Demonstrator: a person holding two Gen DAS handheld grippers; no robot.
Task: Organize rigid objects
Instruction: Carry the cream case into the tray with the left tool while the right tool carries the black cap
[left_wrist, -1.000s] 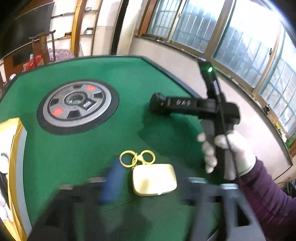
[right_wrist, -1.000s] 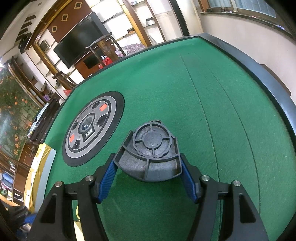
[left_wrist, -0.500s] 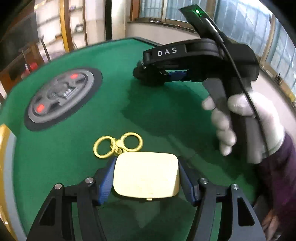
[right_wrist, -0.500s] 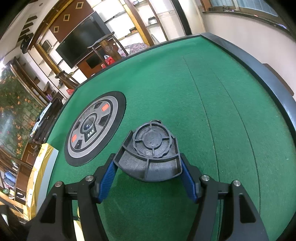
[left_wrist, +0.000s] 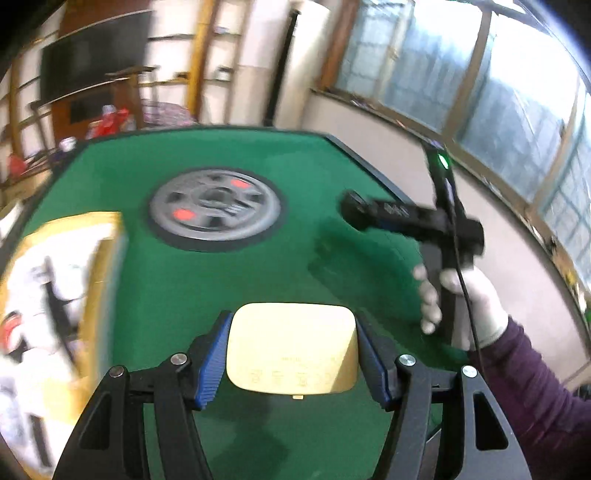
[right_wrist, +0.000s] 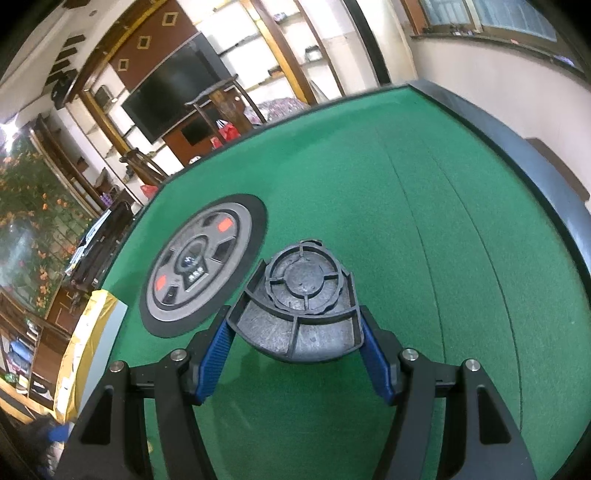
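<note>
Gripping the gold case (left_wrist: 291, 347) clear of the green counter (left_wrist: 229, 280), the left gripper (left_wrist: 295, 358) should carry it level toward the box (left_wrist: 62, 295) at the left edge, while the right gripper (right_wrist: 295, 354), its fingers clamping the black ribbed part (right_wrist: 301, 306), waits.

1. We see a table (right_wrist: 424, 206) covered in green felt, with a dark raised rim along its edges.
2. We find a round grey disc (right_wrist: 201, 264) with a black border set flat in the middle of the felt; it bears two red patches and dark slots.
3. We note thin seam lines running across the felt on the right side in the right wrist view.
4. We make out a gold-edged box (left_wrist: 99, 258) at the table's left edge, blurred in the left wrist view.
</note>
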